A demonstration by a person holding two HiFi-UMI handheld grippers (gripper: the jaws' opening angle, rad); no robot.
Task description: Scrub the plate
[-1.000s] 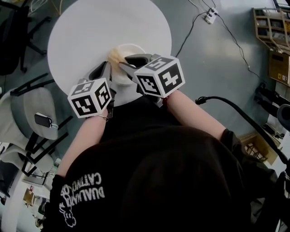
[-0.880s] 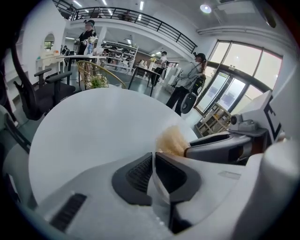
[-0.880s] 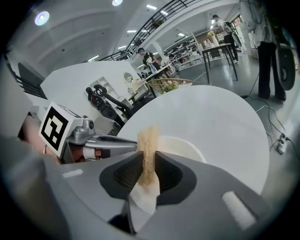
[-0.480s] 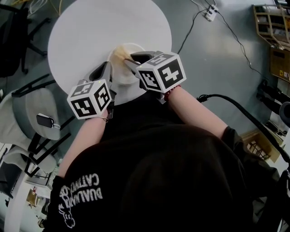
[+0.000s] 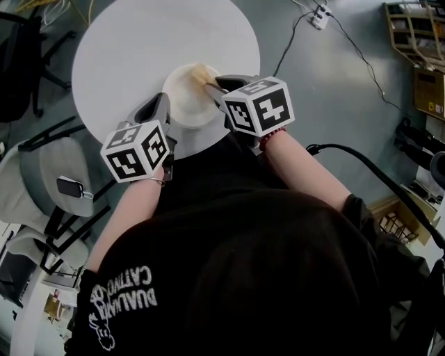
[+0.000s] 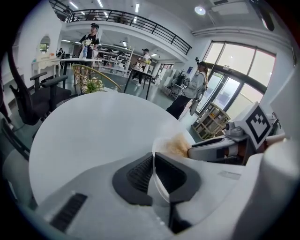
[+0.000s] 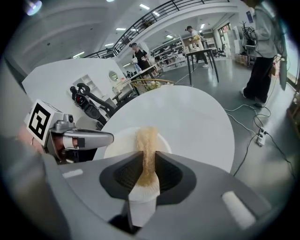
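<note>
Since a second ago the right hand-held gripper (image 7: 149,157), clamped on the tan scrubber (image 7: 146,138), slid it from the left of the plate (image 5: 182,104) over to its far-right rim. Plate sits by the near edge of the round surface (image 5: 125,42); the left hand-held gripper (image 6: 153,159) is pinching its near rim.

I'm at round wht table (image 5: 139,42) | grey floor (image 5: 334,104) w/ pwr strip (image 5: 320,16) | chair (image 5: 49,167) on my left | mezz railing (image 6: 140,24) | big windows (image 6: 248,70) | ceiling lts (image 6: 200,9) on
</note>
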